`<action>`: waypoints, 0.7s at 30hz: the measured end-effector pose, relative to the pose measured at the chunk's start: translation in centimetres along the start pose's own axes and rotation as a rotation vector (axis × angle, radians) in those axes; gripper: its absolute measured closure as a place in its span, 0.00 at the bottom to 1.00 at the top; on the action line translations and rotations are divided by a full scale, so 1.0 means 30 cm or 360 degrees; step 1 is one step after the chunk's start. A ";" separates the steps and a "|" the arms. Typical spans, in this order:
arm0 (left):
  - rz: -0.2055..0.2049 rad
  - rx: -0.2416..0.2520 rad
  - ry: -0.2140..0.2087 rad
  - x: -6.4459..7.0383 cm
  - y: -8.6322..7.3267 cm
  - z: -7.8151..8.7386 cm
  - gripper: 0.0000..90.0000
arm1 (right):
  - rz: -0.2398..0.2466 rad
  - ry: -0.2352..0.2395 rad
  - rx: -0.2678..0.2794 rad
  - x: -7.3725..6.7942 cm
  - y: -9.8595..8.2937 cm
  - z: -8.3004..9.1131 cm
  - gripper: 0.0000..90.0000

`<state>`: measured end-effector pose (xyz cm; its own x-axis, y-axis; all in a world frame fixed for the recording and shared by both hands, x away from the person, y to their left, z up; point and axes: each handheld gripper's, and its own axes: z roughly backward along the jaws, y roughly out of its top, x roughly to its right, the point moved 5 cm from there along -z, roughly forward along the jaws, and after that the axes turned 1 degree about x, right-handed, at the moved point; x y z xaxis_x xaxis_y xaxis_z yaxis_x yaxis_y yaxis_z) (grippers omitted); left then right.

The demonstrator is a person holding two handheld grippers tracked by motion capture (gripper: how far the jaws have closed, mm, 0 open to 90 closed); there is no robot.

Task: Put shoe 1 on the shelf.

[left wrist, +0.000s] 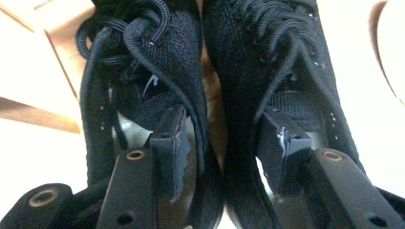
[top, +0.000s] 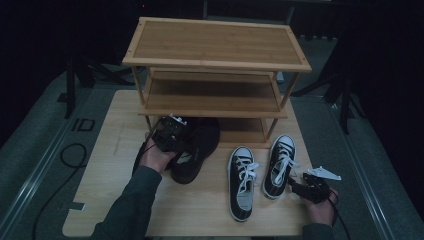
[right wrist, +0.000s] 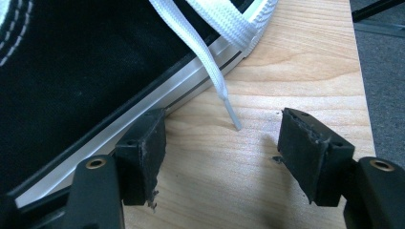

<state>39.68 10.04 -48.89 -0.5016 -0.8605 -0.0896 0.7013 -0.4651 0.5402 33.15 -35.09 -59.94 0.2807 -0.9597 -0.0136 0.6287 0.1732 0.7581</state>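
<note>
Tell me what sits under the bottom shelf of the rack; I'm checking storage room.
The toes of the black shoes reach under the wooden rack, held by the left hand-held gripper. Deeper in, shadow hides the rest.

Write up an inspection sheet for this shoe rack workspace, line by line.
Surface: pale wooden table top, bare apart from the rack and shoes.
Job's things: pair of all-black knit lace-up shoes side by side before the three-tier bamboo shoe rack; pair of black canvas sneakers with white laces and toe caps on the table to the right.
Clutter: nothing seen.
Grippers: left gripper has one jaw inside each black shoe, closed on their inner walls; right gripper open on the table beside a sneaker's sole, one lace tip between its jaws.
Cables: black cable looped on the grey floor at left.
Surroundings: dark room, black stand legs.
</note>
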 end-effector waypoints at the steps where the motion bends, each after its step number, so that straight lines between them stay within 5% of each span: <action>1: -0.0011 0.0015 -0.0011 0.000 -0.002 0.010 0.62 | 0.0001 0.0000 0.0000 0.000 0.000 0.000 0.37; 12: -0.0050 0.0073 -0.0057 -0.008 -0.031 0.085 0.63 | 0.0001 0.0000 0.0000 0.000 0.000 0.000 0.37; 21: -0.0082 0.0113 -0.0127 -0.002 -0.056 0.135 0.74 | 0.0000 0.0000 0.0000 0.000 0.000 0.000 0.37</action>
<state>36.49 11.72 -46.41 -0.5765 -0.8153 -0.0534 0.6376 -0.4898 0.5946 33.15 -35.09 -59.94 0.2808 -0.9597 -0.0137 0.6288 0.1732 0.7580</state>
